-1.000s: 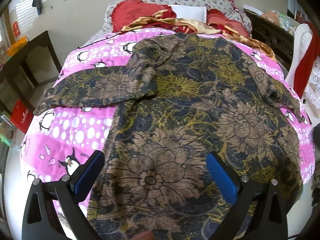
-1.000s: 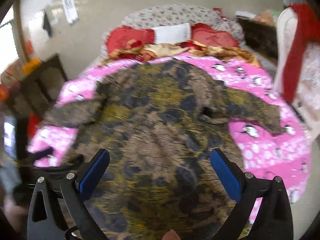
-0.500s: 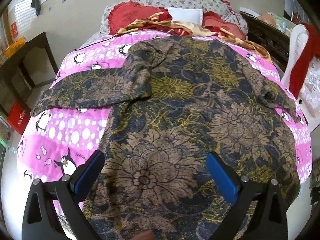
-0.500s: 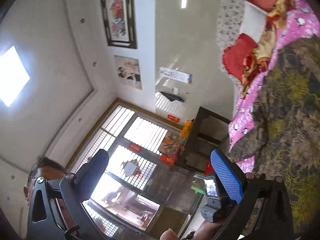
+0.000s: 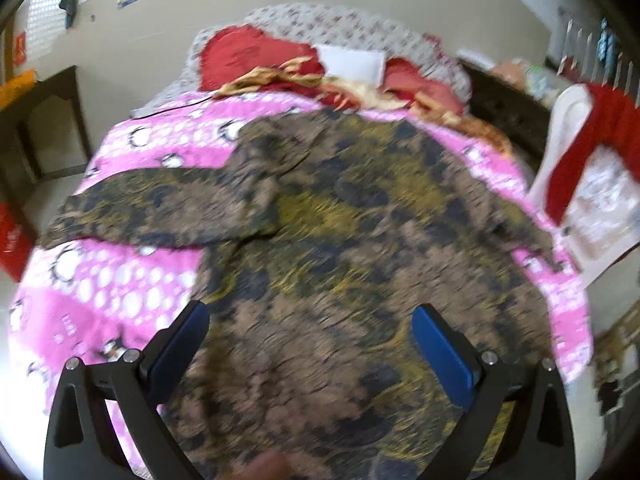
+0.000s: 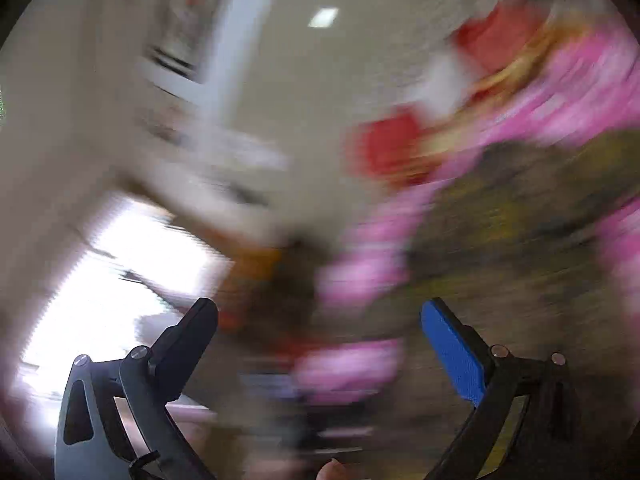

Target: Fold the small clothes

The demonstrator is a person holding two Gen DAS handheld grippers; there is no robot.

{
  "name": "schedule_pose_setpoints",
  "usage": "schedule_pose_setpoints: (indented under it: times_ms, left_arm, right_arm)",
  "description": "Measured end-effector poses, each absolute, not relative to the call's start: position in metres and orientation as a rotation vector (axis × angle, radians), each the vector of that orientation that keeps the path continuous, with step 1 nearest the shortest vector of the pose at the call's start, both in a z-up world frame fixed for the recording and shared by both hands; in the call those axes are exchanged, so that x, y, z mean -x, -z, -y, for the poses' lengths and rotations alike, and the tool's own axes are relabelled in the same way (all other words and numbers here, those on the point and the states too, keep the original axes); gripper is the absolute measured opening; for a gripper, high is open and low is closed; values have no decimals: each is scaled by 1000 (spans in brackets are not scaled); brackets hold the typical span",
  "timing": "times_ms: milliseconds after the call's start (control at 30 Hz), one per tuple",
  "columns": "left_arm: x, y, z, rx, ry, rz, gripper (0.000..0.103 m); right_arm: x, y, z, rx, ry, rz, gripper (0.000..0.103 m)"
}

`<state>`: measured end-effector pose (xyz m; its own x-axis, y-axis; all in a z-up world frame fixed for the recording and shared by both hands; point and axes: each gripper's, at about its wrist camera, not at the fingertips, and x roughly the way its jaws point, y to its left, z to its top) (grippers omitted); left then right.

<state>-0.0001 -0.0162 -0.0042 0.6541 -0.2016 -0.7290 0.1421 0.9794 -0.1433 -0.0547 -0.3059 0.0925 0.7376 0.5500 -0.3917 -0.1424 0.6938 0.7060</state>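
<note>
A dark floral shirt [image 5: 340, 240] in brown, navy and yellow lies spread flat on a pink penguin-print bedspread [image 5: 100, 280], with one sleeve [image 5: 160, 208] stretched out to the left. My left gripper [image 5: 310, 332] is open and empty, held above the shirt's lower part. My right gripper [image 6: 320, 328] is open and empty; its view is heavily blurred and tilted, with the shirt [image 6: 520, 220] at its right side and the wall at its left.
Red pillows [image 5: 248, 56] and a crumpled patterned cloth lie at the head of the bed. A dark wooden table [image 5: 44, 120] stands left of the bed. A white chair with red cloth [image 5: 592, 140] stands to the right.
My left gripper has pulled back and tilted up a little, showing more wall. My right gripper has swung from the bed up toward the wall and window and is rotating back, strongly blurred.
</note>
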Motion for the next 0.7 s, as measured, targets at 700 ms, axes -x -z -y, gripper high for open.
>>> schedule_pose_setpoints:
  times_ms: [700]
  left_arm:
    - [-4, 17, 15, 30, 120, -935, 103]
  right_arm:
    - [32, -29, 254, -12, 227, -906, 103]
